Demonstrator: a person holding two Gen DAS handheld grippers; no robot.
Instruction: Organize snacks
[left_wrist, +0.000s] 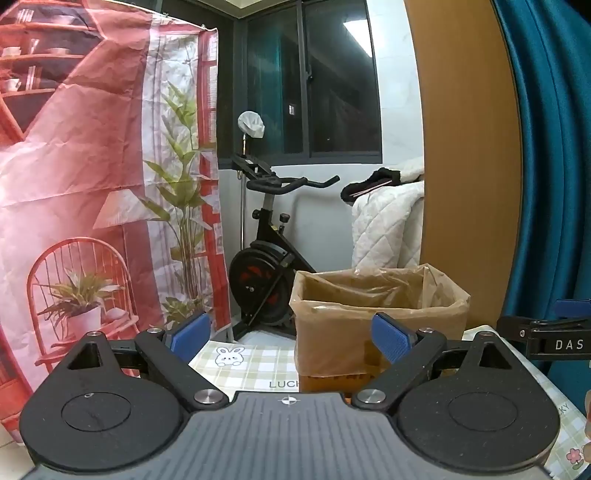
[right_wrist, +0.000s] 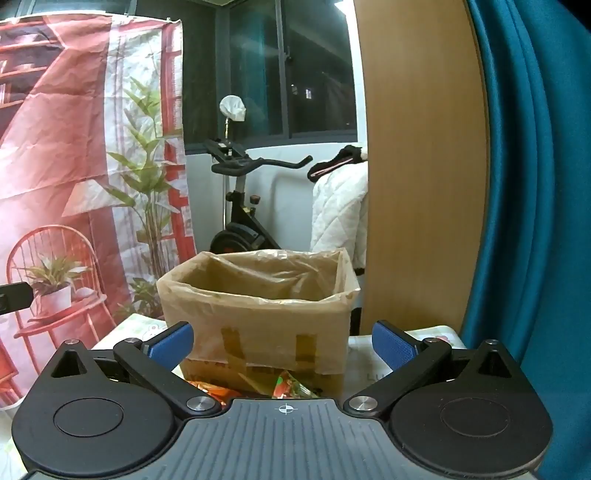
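Left gripper (left_wrist: 291, 341), jaws spread wide, nothing between its blue pads; right gripper (right_wrist: 282, 341) likewise released and empty; snack packets (right_wrist: 255, 387) lie on the checked tablecloth (left_wrist: 255, 363) just beyond the right gripper, against the near wall of a plastic-lined cardboard box (right_wrist: 258, 325); exercise bike (left_wrist: 269, 251) and printed backdrop (left_wrist: 92, 166) stand far behind.

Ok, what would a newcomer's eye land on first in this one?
Probably the cardboard box lined with a plastic bag, standing open on the checked tablecloth right ahead of both open grippers. Next, bright snack packets at its foot, a red printed backdrop on the left and an exercise bike behind.
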